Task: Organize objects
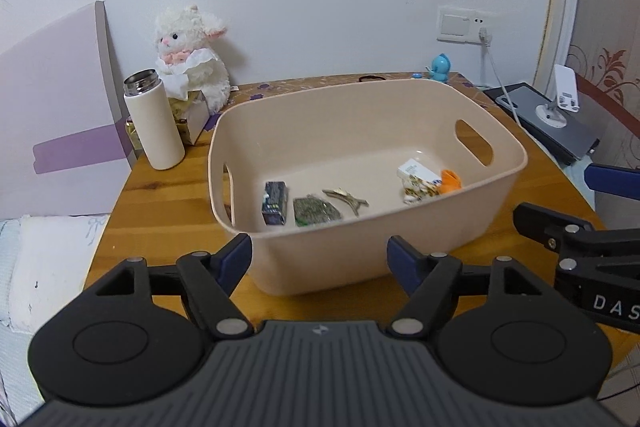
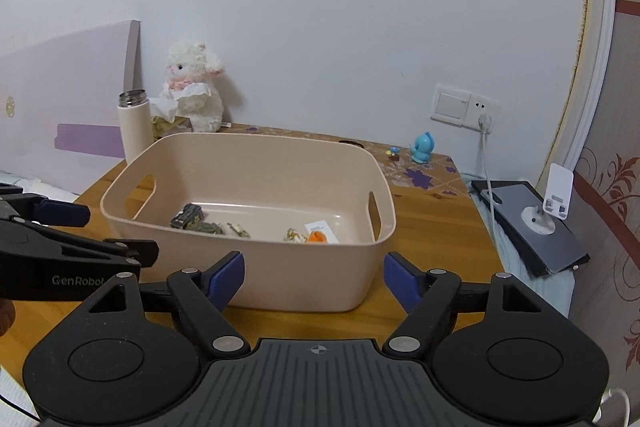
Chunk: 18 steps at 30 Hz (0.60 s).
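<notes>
A beige plastic bin point(image 1: 360, 259) with handle slots stands on the wooden table point(image 1: 168, 187); it also shows in the right wrist view point(image 2: 280, 279). Inside lie a dark small box point(image 1: 275, 203), a green packet point(image 1: 316, 211), a hair clip point(image 1: 346, 199), a white card point(image 1: 414, 169), a patterned item point(image 1: 416, 187) and an orange piece point(image 1: 450, 181). My left gripper point(image 1: 320, 259) is open and empty, just in front of the bin's near wall. My right gripper point(image 2: 314, 281) is open and empty, also in front of the bin.
A white thermos point(image 1: 154, 123), a tissue box point(image 1: 192, 115) and a plush lamb point(image 1: 192, 55) stand at the table's back left. A blue figurine point(image 1: 440, 67) is at the back right. A tablet with a phone stand point(image 1: 556, 115) lies to the right. A bed is on the left.
</notes>
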Available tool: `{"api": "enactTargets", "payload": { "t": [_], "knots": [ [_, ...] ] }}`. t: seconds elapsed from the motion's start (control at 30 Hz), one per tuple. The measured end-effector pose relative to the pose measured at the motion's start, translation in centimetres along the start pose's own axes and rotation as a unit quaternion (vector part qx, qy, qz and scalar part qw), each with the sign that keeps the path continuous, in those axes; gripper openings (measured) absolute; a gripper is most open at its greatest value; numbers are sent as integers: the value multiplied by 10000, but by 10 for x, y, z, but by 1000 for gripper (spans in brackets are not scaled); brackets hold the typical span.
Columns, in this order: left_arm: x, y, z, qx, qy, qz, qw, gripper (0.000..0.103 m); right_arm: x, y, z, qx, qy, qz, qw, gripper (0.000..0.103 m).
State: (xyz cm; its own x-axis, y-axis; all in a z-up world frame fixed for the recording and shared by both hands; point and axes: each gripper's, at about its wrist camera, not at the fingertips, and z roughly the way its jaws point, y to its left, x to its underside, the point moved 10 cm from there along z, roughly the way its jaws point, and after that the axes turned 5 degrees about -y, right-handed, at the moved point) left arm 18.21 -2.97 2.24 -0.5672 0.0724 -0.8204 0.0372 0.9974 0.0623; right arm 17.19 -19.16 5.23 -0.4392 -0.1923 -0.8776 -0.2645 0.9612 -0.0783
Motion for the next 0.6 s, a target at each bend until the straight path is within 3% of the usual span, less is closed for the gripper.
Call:
{"api": "enactTargets", "payload": {
  "t": [0.27, 0.6],
  "knots": [
    [21, -10, -30, 24, -207, 20, 9998, 77, 17, 6, -28, -16, -72, -84, 9999, 79],
    [46, -9, -52, 135, -169, -139, 9997, 77, 37, 12, -53, -166, -81, 29, 9998, 79]
  ]
}}
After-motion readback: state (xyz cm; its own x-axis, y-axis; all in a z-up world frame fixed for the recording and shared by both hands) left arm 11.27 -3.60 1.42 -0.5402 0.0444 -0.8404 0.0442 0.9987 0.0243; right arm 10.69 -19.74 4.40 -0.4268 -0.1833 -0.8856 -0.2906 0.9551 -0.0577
